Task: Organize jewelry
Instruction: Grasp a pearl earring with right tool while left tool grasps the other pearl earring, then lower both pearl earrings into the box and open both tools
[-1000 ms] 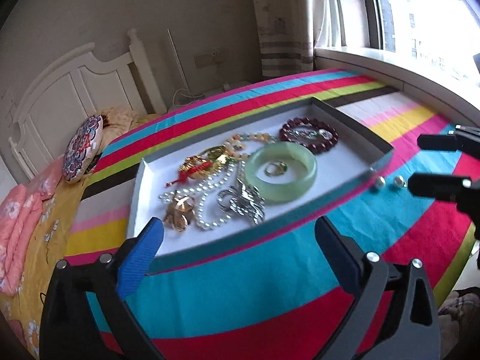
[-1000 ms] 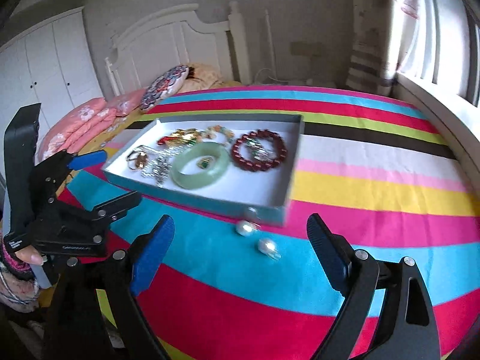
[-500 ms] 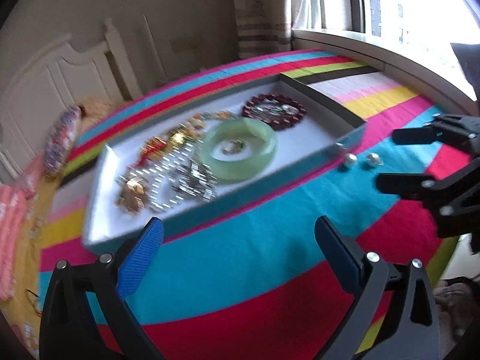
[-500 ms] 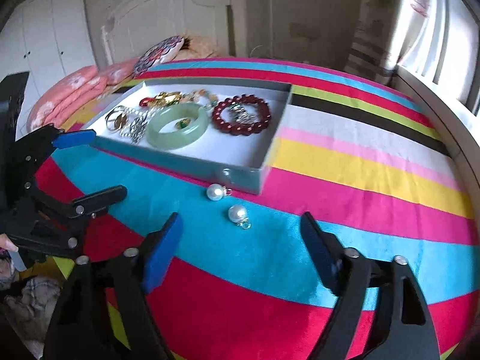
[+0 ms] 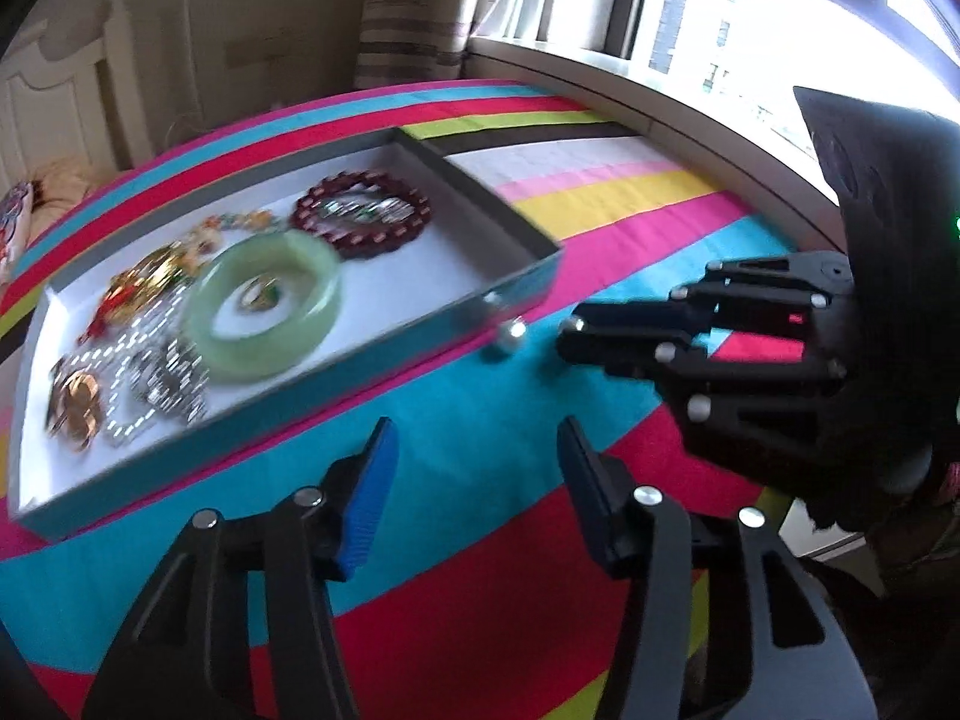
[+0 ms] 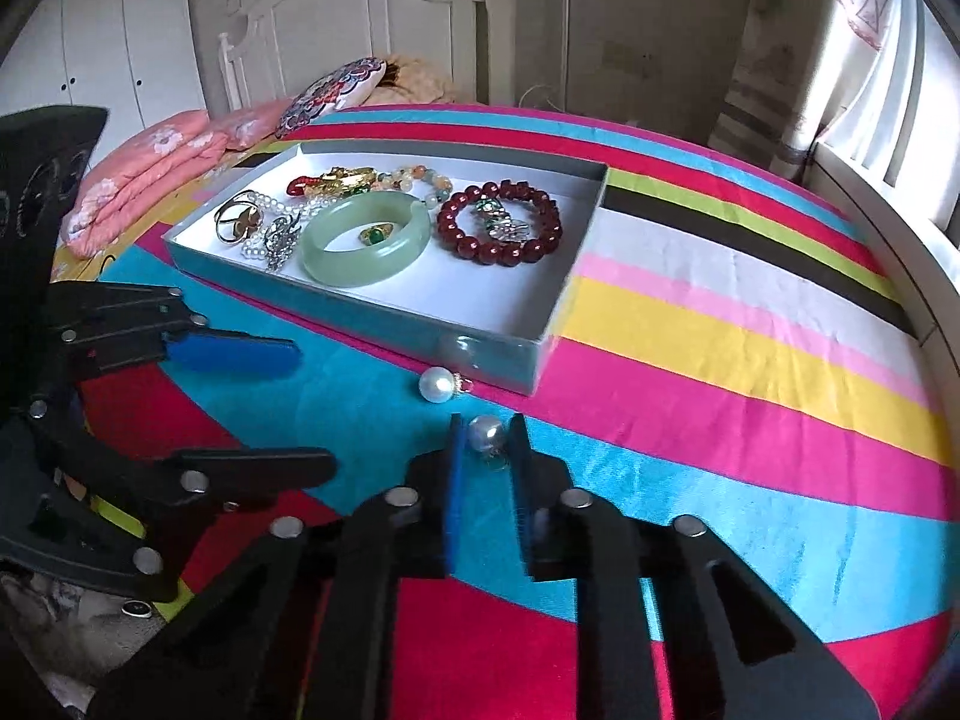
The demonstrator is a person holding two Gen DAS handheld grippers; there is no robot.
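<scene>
No writing is legible. The right gripper point(image 6: 485, 438) has its jaws narrowed around a round silvery pearl earring point(image 6: 486, 433) on the striped bedspread point(image 6: 720, 348), just before the tray point(image 6: 384, 318). A glossy white pearl point(image 6: 436, 384) lies nearer the tray's wall. The left gripper point(image 5: 474, 462) hangs with jaws wide.

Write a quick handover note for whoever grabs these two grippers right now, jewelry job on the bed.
Right gripper: closed around one pearl earring on the bedspread, not lifted.
Left gripper: open, empty, hovering in front of the tray.
Second pearl earring lies loose beside the tray's front wall.
Done: jade bangle, red bead bracelet and the other pieces are in the tray.
Left: both pearls into the tray.
</scene>
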